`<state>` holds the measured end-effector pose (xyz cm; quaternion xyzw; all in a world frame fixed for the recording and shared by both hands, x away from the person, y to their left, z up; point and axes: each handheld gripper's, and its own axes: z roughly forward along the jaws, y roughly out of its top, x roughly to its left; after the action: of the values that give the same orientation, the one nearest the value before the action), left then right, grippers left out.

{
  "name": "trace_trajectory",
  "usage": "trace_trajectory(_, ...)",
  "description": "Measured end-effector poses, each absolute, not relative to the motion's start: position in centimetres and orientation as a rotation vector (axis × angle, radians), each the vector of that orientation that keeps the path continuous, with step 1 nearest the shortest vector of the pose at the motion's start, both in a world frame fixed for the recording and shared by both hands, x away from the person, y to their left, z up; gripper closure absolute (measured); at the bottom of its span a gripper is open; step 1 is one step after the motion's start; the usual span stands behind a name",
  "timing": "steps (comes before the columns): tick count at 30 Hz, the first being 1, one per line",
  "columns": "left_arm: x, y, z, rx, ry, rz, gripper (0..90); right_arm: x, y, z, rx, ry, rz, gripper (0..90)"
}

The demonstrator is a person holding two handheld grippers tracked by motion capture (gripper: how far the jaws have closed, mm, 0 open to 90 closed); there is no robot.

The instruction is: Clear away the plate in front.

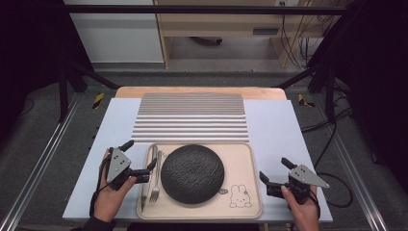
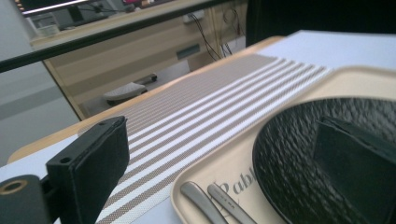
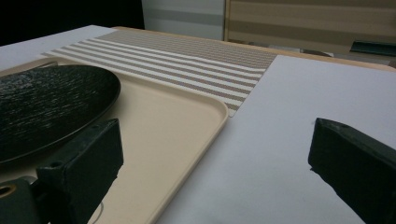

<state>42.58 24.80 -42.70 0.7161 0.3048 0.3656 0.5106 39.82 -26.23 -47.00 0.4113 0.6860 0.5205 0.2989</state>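
Note:
A round black textured plate sits in the middle of a beige tray. A knife and a fork lie side by side in the tray's left part. My left gripper stands open at the tray's left rim, one jaw reaching over the cutlery and nothing between its jaws. In the left gripper view the plate and two metal handles lie just ahead. My right gripper rests open and empty on the white tabletop, right of the tray. In its own view, the tray's corner lies between the jaws.
A brown-and-white striped placemat lies flat behind the tray, touching its far rim. The white tabletop has bare room on both sides. A rabbit drawing marks the tray's near right corner. Cables lie on the floor at right.

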Motion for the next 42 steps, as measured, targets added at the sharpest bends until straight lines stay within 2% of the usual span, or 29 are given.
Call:
trace_trajectory(22, 40.7, 29.6, -39.9, 1.514, 0.869, 0.946, 4.0, 39.7, -26.5, -46.8, 1.088, 1.808, 1.388, 3.4)
trace_trajectory(35, 40.4, 33.3, -40.3, 1.399, 0.936, 0.955, 4.0, 39.7, -26.7, -46.8, 1.098, 1.797, 1.393, 3.7)
trace_trajectory(42, 40.6, 34.4, -41.3, 1.396, 0.956, 0.957, 4.0, 39.7, -26.8, -46.8, 1.100, 1.792, 1.397, 3.8)
